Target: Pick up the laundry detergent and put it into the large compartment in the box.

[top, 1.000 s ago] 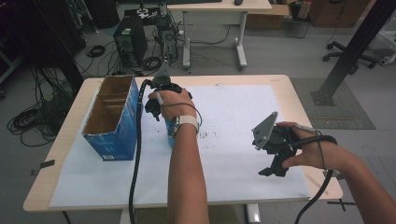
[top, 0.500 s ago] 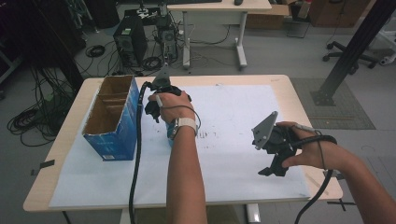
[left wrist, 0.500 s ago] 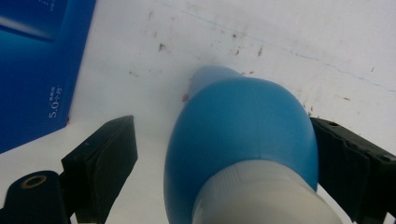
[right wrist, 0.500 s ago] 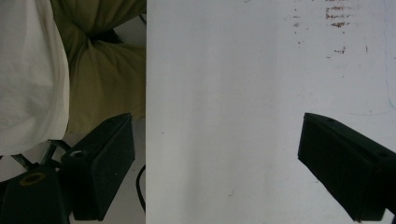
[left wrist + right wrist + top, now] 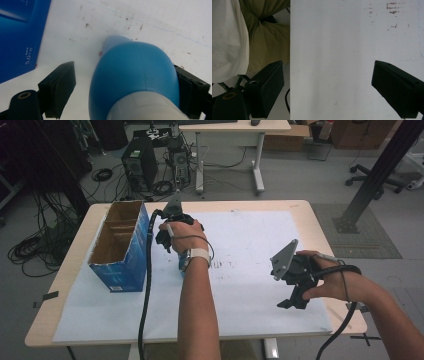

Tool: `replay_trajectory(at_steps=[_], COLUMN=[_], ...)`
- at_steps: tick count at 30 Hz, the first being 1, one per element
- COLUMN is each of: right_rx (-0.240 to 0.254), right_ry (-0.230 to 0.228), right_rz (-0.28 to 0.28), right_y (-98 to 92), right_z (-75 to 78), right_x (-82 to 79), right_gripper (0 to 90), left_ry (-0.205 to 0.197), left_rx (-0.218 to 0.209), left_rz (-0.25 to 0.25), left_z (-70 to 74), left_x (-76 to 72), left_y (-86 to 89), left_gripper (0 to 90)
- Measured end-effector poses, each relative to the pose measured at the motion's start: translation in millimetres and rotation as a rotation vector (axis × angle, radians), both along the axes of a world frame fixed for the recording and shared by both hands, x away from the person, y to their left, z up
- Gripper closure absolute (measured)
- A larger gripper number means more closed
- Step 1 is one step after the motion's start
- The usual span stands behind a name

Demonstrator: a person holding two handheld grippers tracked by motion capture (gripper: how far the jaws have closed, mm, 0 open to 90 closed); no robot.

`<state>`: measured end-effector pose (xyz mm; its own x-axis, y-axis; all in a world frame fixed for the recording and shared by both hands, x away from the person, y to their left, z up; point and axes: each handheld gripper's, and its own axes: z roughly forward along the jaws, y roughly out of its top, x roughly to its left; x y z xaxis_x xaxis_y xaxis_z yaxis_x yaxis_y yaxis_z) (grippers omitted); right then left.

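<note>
A rounded blue bottle (image 5: 135, 72) with a pale grey cap end sits on the white paper, and a sliver of the blue bottle (image 5: 182, 266) peeks out under the left wrist. My left gripper (image 5: 125, 73) straddles it. Its jaws have just been closing: the right pad (image 5: 185, 87) is against the bottle, while a gap remains at the left pad (image 5: 61, 85). In the high view the left gripper (image 5: 167, 240) points down beside the box. My right gripper (image 5: 292, 300) hovers over the paper's right side; in its own view the right gripper (image 5: 329, 72) stands open with nothing between its jaws.
A tall blue cardboard box (image 5: 120, 250) with an open top stands at the table's left, and its blue wall (image 5: 17, 37) is close to the left jaw. White paper (image 5: 250, 250) covers most of the table. The table's near edge (image 5: 290, 60) lies by the right gripper.
</note>
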<state>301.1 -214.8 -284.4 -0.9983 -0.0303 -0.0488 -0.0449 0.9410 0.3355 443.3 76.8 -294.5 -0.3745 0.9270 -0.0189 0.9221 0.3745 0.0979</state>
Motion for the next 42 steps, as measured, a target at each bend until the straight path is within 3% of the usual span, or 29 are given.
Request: replay_trajectory(at_steps=[15,42], right_rx=[-0.002,0.001], right_ry=[0.003,0.0], right_rz=[-0.006,-0.003], right_y=[-0.4,-0.4], right_z=[-0.9,0.1], right_x=[-0.4,0.3], right_gripper=[11.4,11.4], left_ry=[-0.03,-0.051], left_rx=[-0.01,-0.006], left_rz=[-0.01,-0.008], left_z=[2.3,11.2], left_x=[-1.2,-3.9], left_y=[-4.4,1.7], left_gripper=[36.5,37.2])
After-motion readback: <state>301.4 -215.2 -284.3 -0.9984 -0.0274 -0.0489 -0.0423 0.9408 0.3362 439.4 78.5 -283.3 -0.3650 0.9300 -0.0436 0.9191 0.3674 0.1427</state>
